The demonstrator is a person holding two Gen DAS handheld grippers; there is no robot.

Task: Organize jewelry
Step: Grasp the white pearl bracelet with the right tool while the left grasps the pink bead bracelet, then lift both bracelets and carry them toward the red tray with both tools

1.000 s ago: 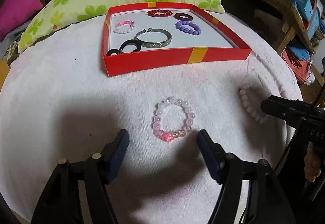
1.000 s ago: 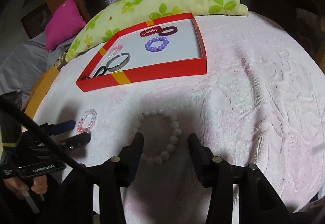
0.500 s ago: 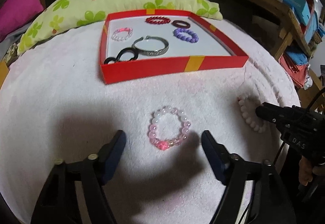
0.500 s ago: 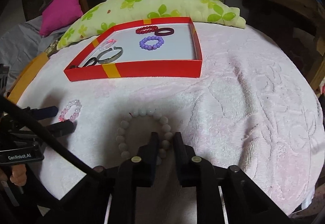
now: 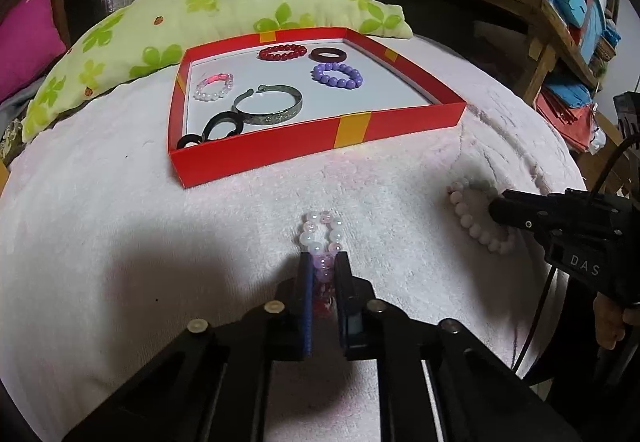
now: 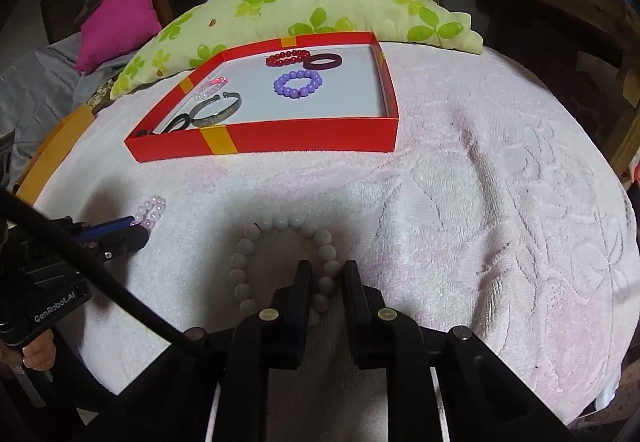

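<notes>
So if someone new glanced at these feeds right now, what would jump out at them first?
Probably the red tray at the back of the pale towel, with six bracelets inside. Then the two grippers in front: the left gripper pinches a pink and clear bead bracelet, and the right gripper is closed on one side of a white bead bracelet.

The left gripper (image 5: pixel 323 262) is low and level, its fingers pinched onto a pink bracelet (image 5: pixel 321 238) whose loop sticks out ahead of the tips. The right gripper (image 6: pixel 325 269) is likewise clamped, gripping a white bracelet's (image 6: pixel 256 238) near-right beads.
</notes>
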